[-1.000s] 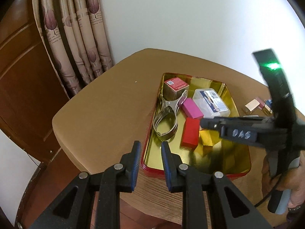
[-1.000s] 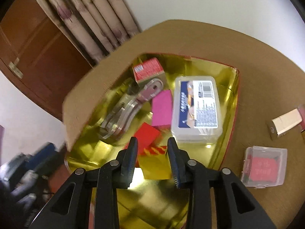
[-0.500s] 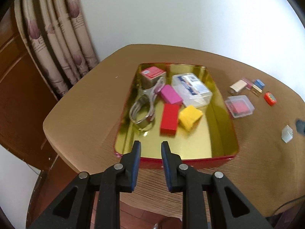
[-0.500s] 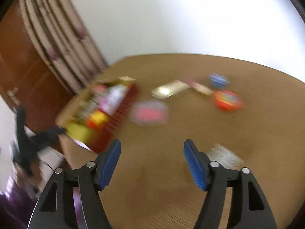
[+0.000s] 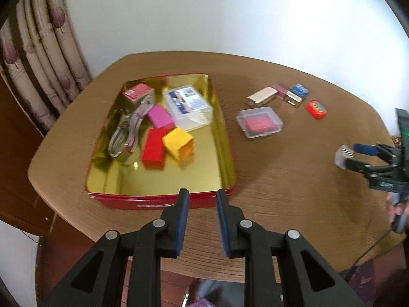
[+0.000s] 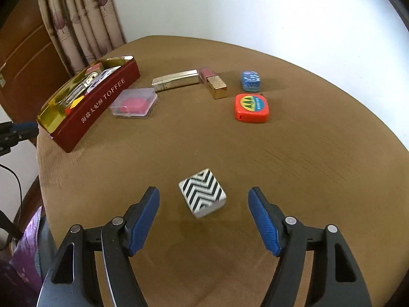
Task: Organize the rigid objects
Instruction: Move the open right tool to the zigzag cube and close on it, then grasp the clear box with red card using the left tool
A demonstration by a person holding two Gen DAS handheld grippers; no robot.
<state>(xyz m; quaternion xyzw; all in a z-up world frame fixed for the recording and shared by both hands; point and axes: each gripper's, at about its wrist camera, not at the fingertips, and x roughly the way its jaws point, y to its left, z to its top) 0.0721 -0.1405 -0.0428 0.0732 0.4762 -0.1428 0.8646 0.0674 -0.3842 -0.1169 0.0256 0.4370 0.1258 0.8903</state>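
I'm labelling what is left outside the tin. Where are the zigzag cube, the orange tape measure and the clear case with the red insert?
zigzag cube (image 6: 202,190): right wrist view, on its striped top face.
orange tape measure (image 6: 251,107): right wrist view, on its top label.
clear case (image 5: 259,122): left wrist view, on the lid over the red insert.

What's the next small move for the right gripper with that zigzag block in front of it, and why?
Probably ease the right gripper forward and down until its fingers flank the black-and-white zigzag block, then close. Its jaws have just been opening and stand wide with nothing between them, and the block lies loose on the table, outside the red tin where other pieces sit.
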